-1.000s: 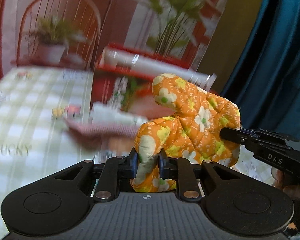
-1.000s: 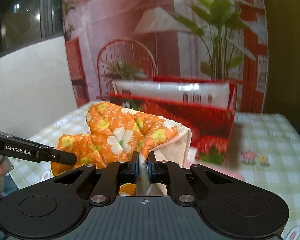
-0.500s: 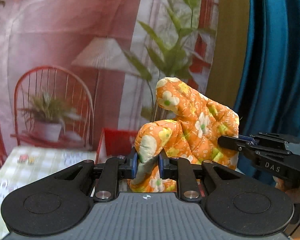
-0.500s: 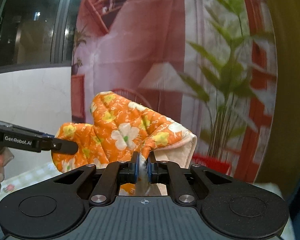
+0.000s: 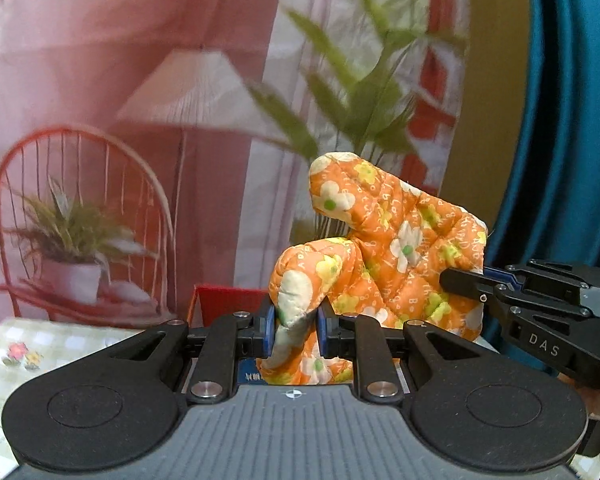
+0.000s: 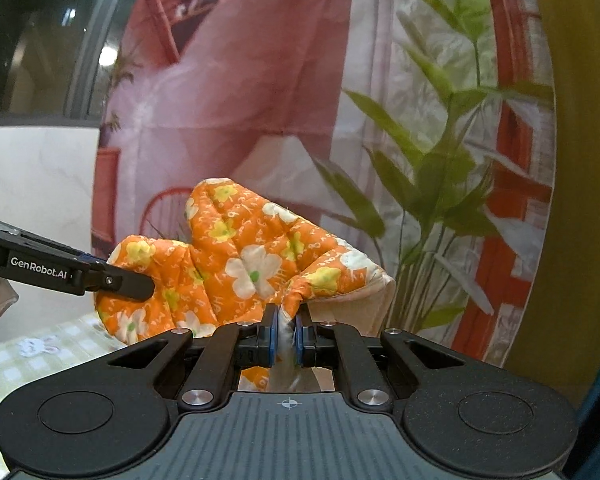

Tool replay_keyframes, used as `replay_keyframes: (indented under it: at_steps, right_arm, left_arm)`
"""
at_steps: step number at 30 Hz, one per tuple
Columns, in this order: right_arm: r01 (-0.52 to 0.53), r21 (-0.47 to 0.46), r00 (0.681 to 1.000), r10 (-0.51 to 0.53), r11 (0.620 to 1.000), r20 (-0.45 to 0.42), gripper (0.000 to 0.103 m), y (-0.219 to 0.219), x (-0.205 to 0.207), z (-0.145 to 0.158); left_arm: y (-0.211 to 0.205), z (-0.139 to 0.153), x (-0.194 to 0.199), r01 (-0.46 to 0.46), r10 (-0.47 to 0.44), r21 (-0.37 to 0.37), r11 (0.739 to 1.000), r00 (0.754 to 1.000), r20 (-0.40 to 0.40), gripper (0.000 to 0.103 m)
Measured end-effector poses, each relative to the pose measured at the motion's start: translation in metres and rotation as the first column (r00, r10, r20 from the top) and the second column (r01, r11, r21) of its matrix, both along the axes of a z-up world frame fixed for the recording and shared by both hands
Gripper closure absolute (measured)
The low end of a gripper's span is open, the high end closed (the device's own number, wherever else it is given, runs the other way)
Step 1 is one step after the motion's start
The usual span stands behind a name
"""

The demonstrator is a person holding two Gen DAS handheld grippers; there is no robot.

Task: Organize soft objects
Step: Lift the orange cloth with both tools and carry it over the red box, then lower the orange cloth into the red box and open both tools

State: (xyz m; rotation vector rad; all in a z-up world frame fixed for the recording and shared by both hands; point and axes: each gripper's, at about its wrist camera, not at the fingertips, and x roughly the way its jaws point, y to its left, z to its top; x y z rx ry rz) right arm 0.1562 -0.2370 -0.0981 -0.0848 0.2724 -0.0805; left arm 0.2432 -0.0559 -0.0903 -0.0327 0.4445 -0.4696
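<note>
1. One quilted orange floral oven mitt hangs in mid-air at 12 o'clock, looking light and floppy.
2. Left gripper pinches its thumb lobe.
3. Right gripper clamps the cuff edge, probably the firmest hold.

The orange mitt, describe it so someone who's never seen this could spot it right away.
In front of the big pink printed backdrop with its lamp and plants, both grippers hold one padded thing up in the air. That is the oven mitt, pinched by the left gripper and the right gripper. Nothing else here is quilted bright orange with white and yellow flowers.
</note>
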Motion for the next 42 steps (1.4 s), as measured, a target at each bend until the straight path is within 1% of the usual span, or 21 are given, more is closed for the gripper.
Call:
replay_keyframes:
  at_steps: [5, 7, 9, 13, 16, 19, 21, 22, 23, 24, 25, 26, 27, 28, 30, 32, 34, 35, 37, 40, 42]
  right_arm:
    - [0.016, 0.014, 0.997, -0.015, 1.0, -0.079, 0.095, -0.015, 0.027, -0.021]
    - [0.021, 0.038, 0.993, -0.016, 0.999, -0.12, 0.095, -0.02, 0.037, -0.029]
    - [0.027, 0.062, 0.988, -0.017, 0.998, -0.151, 0.095, -0.024, 0.044, -0.037]
    - [0.024, 0.11, 0.977, 0.0, 0.994, -0.211, 0.095, -0.026, 0.063, -0.052]
    - [0.027, 0.171, 0.972, 0.014, 0.985, -0.234, 0.095, -0.026, 0.073, -0.06]
    - [0.037, 0.185, 0.963, 0.014, 0.982, -0.269, 0.095, -0.024, 0.082, -0.067]
    - [0.052, 0.197, 0.954, 0.01, 0.979, -0.299, 0.093, -0.023, 0.087, -0.072]
    - [0.062, 0.199, 0.95, 0.003, 0.978, -0.312, 0.09, -0.023, 0.088, -0.075]
    - [0.076, 0.191, 0.948, -0.011, 0.979, -0.318, 0.087, -0.022, 0.089, -0.076]
    - [0.095, 0.174, 0.947, -0.035, 0.98, -0.32, 0.079, -0.021, 0.088, -0.076]
    - [0.107, 0.159, 0.946, -0.051, 0.981, -0.32, 0.067, -0.02, 0.087, -0.076]
    - [0.113, 0.15, 0.947, -0.061, 0.982, -0.315, 0.061, -0.021, 0.086, -0.076]
    - [0.119, 0.144, 0.948, -0.069, 0.982, -0.31, 0.05, -0.021, 0.084, -0.075]
    - [0.126, 0.136, 0.949, -0.079, 0.983, -0.307, 0.044, -0.021, 0.082, -0.074]
    - [0.132, 0.125, 0.947, -0.088, 0.983, -0.308, 0.043, -0.021, 0.079, -0.072]
    - [0.137, 0.119, 0.947, -0.095, 0.983, -0.307, 0.038, -0.02, 0.074, -0.07]
    - [0.139, 0.11, 0.949, -0.1, 0.984, -0.299, 0.026, -0.017, 0.066, -0.067]
    - [0.139, 0.104, 0.95, -0.103, 0.985, -0.296, 0.023, -0.016, 0.063, -0.066]
    - [0.142, 0.097, 0.951, -0.109, 0.985, -0.291, 0.012, -0.014, 0.056, -0.064]
    - [0.149, 0.105, 0.954, -0.115, 0.983, -0.275, 0.001, -0.011, 0.045, -0.061]
    - [0.158, 0.123, 0.958, -0.122, 0.98, -0.26, 0.0, -0.011, 0.037, -0.058]
  left_arm:
    - [-0.006, -0.021, 0.037, 0.002, -0.002, -0.006, 1.0, 0.993, -0.115, 0.082]
    - [-0.005, -0.029, 0.047, 0.007, -0.009, -0.014, 1.0, 0.989, -0.15, 0.082]
    - [-0.003, -0.036, 0.055, 0.001, -0.001, 0.0, 1.0, 0.984, -0.176, 0.082]
    - [0.005, -0.046, 0.062, -0.026, 0.032, 0.031, 0.999, 0.976, -0.214, 0.082]
    - [0.008, -0.051, 0.066, -0.035, 0.051, 0.074, 0.997, 0.973, -0.224, 0.081]
    - [0.011, -0.055, 0.067, -0.034, 0.057, 0.098, 0.995, 0.969, -0.239, 0.081]
    - [0.013, -0.058, 0.069, -0.04, 0.066, 0.11, 0.993, 0.968, -0.242, 0.077]
    - [0.013, -0.059, 0.07, -0.045, 0.073, 0.117, 0.992, 0.968, -0.242, 0.068]
    - [0.015, -0.059, 0.069, -0.052, 0.08, 0.121, 0.991, 0.968, -0.238, 0.061]
    - [0.016, -0.058, 0.068, -0.058, 0.085, 0.121, 0.991, 0.97, -0.23, 0.049]
    - [0.018, -0.057, 0.066, -0.064, 0.089, 0.12, 0.991, 0.972, -0.217, 0.042]
    - [0.018, -0.055, 0.065, -0.065, 0.089, 0.121, 0.991, 0.974, -0.209, 0.04]
    - [0.018, -0.052, 0.063, -0.064, 0.088, 0.124, 0.99, 0.975, -0.204, 0.036]
    - [0.019, -0.051, 0.061, -0.062, 0.087, 0.127, 0.99, 0.976, -0.199, 0.033]
    - [0.019, -0.047, 0.057, -0.062, 0.087, 0.133, 0.989, 0.978, -0.189, 0.029]
    - [0.019, -0.043, 0.052, -0.063, 0.087, 0.138, 0.988, 0.98, -0.178, 0.022]
    - [0.02, -0.039, 0.044, -0.066, 0.089, 0.141, 0.988, 0.983, -0.162, 0.013]
    - [0.021, -0.037, 0.041, -0.066, 0.088, 0.142, 0.988, 0.984, -0.153, 0.011]
    - [0.021, -0.034, 0.032, -0.067, 0.088, 0.149, 0.987, 0.987, -0.138, 0.005]
    - [0.022, -0.03, 0.019, -0.072, 0.093, 0.169, 0.983, 0.989, -0.117, 0.002]
    - [0.022, -0.029, 0.01, -0.082, 0.104, 0.195, 0.977, 0.989, -0.106, 0.0]
